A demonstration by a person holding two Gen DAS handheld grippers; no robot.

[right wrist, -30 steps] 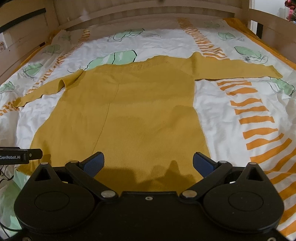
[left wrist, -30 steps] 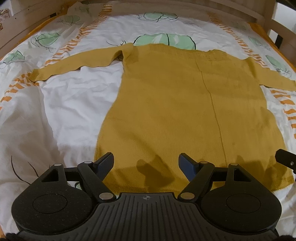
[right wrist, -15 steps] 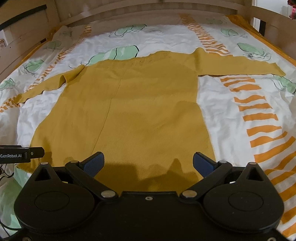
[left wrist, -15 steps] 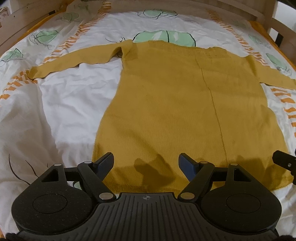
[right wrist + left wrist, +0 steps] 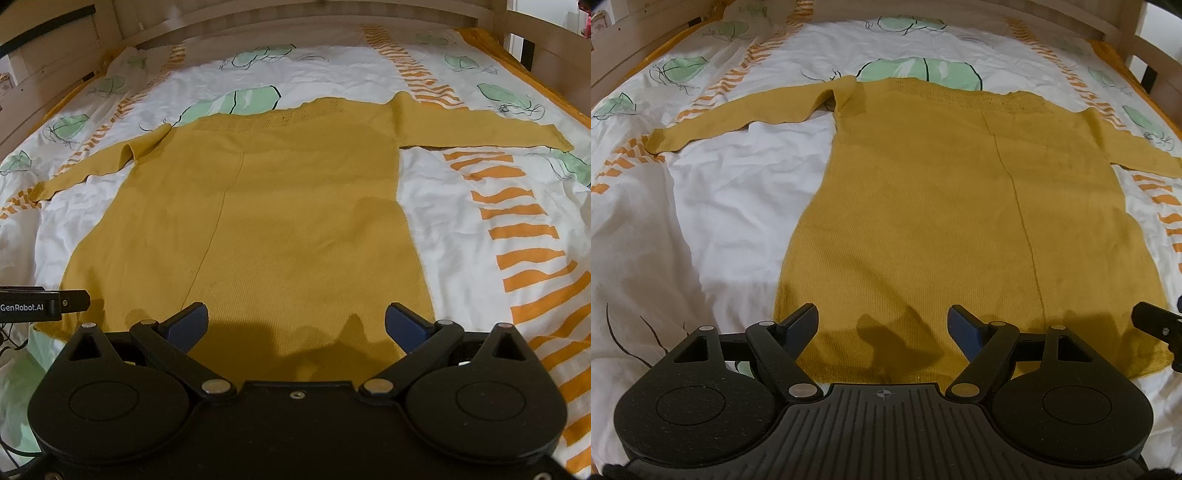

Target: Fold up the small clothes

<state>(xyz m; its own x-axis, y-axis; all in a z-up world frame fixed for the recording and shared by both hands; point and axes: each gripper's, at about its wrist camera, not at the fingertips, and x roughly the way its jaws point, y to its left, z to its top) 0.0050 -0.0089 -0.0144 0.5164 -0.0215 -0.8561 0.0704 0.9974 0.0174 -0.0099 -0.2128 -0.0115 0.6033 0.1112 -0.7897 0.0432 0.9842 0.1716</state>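
Observation:
A mustard-yellow knitted sweater lies flat on the bed, hem toward me, both sleeves spread out sideways; it also shows in the right wrist view. My left gripper is open and empty, hovering just above the hem near its left corner. My right gripper is open and empty, above the hem near its right corner. The left sleeve has a small fold at the shoulder. The right sleeve lies straight.
The bed cover is white with green leaf prints and orange stripes. A wooden bed frame runs around the far end and sides. The other gripper's tip shows at the frame edges.
Both grippers have shifted slightly over the hem, staying open. The sweater has not moved.

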